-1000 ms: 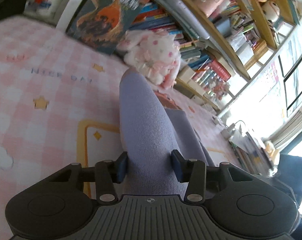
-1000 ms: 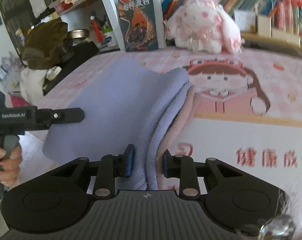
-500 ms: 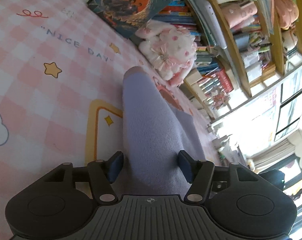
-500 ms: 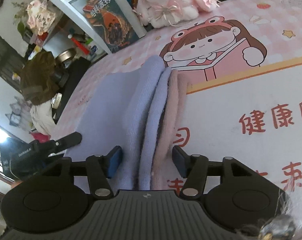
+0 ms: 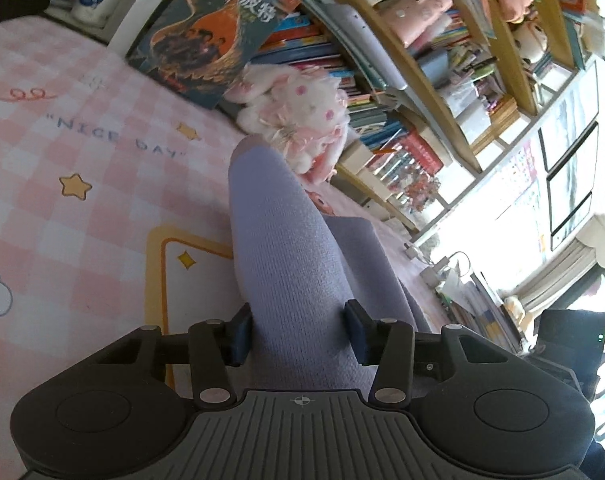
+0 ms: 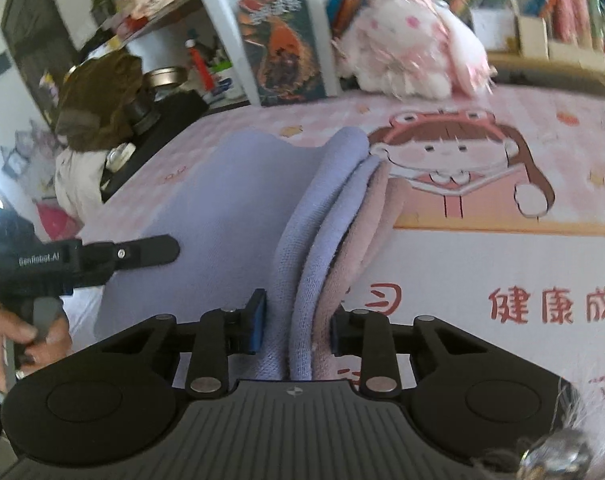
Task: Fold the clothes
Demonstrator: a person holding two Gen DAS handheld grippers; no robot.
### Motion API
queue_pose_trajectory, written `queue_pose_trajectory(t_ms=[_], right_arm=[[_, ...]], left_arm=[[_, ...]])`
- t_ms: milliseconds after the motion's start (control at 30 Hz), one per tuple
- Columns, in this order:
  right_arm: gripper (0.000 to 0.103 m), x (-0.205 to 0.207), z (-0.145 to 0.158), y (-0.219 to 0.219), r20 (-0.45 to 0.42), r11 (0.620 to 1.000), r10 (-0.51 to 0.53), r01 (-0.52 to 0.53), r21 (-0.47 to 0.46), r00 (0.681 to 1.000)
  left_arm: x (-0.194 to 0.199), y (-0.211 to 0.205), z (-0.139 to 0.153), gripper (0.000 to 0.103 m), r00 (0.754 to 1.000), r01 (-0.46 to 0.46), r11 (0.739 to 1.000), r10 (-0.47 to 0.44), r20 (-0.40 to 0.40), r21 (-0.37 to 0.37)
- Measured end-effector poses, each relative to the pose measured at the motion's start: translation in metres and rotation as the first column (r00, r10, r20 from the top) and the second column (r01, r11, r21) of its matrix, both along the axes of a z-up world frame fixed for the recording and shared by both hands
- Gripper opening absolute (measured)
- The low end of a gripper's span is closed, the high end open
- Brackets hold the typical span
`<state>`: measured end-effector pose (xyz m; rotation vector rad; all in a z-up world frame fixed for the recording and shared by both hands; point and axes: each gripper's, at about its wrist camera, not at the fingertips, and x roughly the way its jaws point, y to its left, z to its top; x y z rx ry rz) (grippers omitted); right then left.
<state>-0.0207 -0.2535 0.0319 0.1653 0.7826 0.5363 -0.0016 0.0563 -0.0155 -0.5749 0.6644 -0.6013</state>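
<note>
**Pink bedsheet, lilac knit held at both ends**

Pink checked bedding (image 5: 82,152) printed with stars and cartoon figures lay under everything you worked on. The lilac knit garment (image 5: 286,264) rested on it, doubled over into a thick fold, with a pale pink layer (image 6: 366,232) showing at the fold's right edge in the right wrist view. Its folded ridge ran straight away from both pairs of tongs, towards the shelves, while the flat lilac panel spread out to the left in the right wrist view.

Your left tongs (image 5: 298,332) straddled the near end of the fold, pads close against the cloth on either side; I judged them clamped on it, though the grip looked loose. Your right tongs (image 6: 296,322) pinched the stacked edges of the same garment, lilac and pink layers bunched between the pads. Both hands were equally near, each at the fold's near end.

The knit looked soft, ribbed and bulky, likely to slump when released. Beyond it sat a fluffy pink-and-white plush rabbit (image 6: 414,52), a large propped book (image 5: 210,36), and crowded bookshelves (image 5: 442,92).
</note>
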Motion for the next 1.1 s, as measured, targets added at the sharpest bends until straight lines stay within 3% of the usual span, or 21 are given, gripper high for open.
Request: queue_pose_trajectory(t_ms=[600, 833, 1100], right_arm=[[0.027, -0.001, 0.022, 0.015, 0.066, 1.000, 0.023, -0.024, 0.006, 0.998], [0.027, 0.034, 0.032, 0.031, 0.105, 0.999, 0.043, -0.042, -0.017, 0.993], [0.027, 0.086, 0.037, 0.051, 0.139, 0.998, 0.056, -0.051, -0.041, 0.989]], left_arm=[[0.000, 0.016, 0.027, 0.046, 0.997, -0.013, 1.000, 0.011, 0.071, 0.016], [0.023, 0.026, 0.038, 0.046, 0.994, -0.049, 0.999, 0.047, 0.102, 0.019], [0.077, 0.034, 0.049, 0.046, 0.989, -0.084, 0.993, 0.074, 0.128, 0.078]])
